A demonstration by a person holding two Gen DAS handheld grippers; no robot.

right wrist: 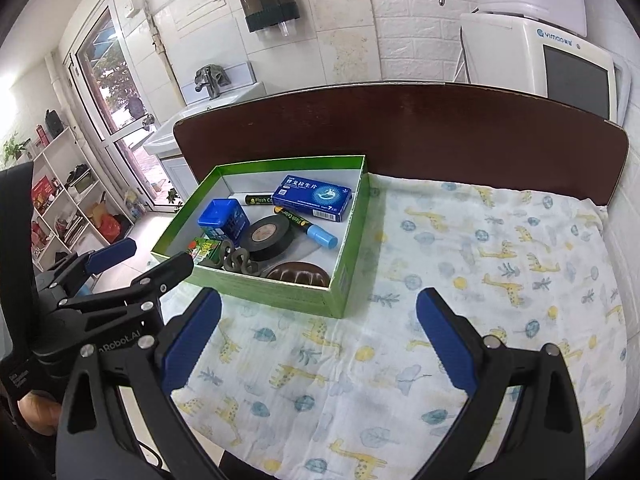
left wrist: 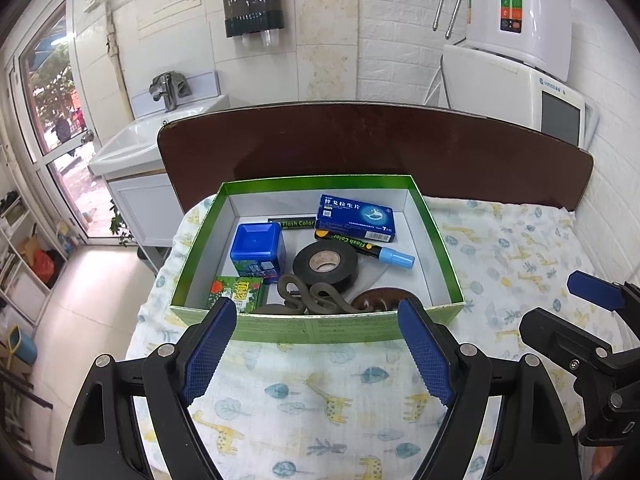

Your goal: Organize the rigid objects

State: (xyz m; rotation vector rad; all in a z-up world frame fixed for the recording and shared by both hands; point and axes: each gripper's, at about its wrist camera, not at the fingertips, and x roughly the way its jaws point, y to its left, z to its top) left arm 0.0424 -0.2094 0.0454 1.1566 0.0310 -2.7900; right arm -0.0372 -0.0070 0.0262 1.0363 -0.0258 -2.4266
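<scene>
A green cardboard box (left wrist: 316, 326) (right wrist: 352, 216) stands on a giraffe-print cloth (left wrist: 320, 400) (right wrist: 480, 280). In it lie a blue medicine carton (left wrist: 356, 218) (right wrist: 314, 198), a black tape roll (left wrist: 325, 266) (right wrist: 266, 238), a marker with a light-blue cap (left wrist: 366, 249) (right wrist: 306, 226), a blue tin (left wrist: 258, 248) (right wrist: 222, 218), a small green packet (left wrist: 236, 294) (right wrist: 205, 249), a grey coiled piece (left wrist: 308, 298) (right wrist: 236, 262) and a brown ribbed object (left wrist: 380, 300) (right wrist: 298, 272). My left gripper (left wrist: 318, 320) (right wrist: 142, 258) is open and empty just before the box's near wall. My right gripper (right wrist: 318, 312) (left wrist: 560, 300) is open and empty to its right.
A dark wooden headboard (left wrist: 376, 144) (right wrist: 400, 124) rises behind the box. A white appliance (left wrist: 560, 108) (right wrist: 560, 68) stands at the back right, a washbasin (left wrist: 132, 140) at the back left. The floor drops off left of the cloth; shelves (right wrist: 60, 208) line the left wall.
</scene>
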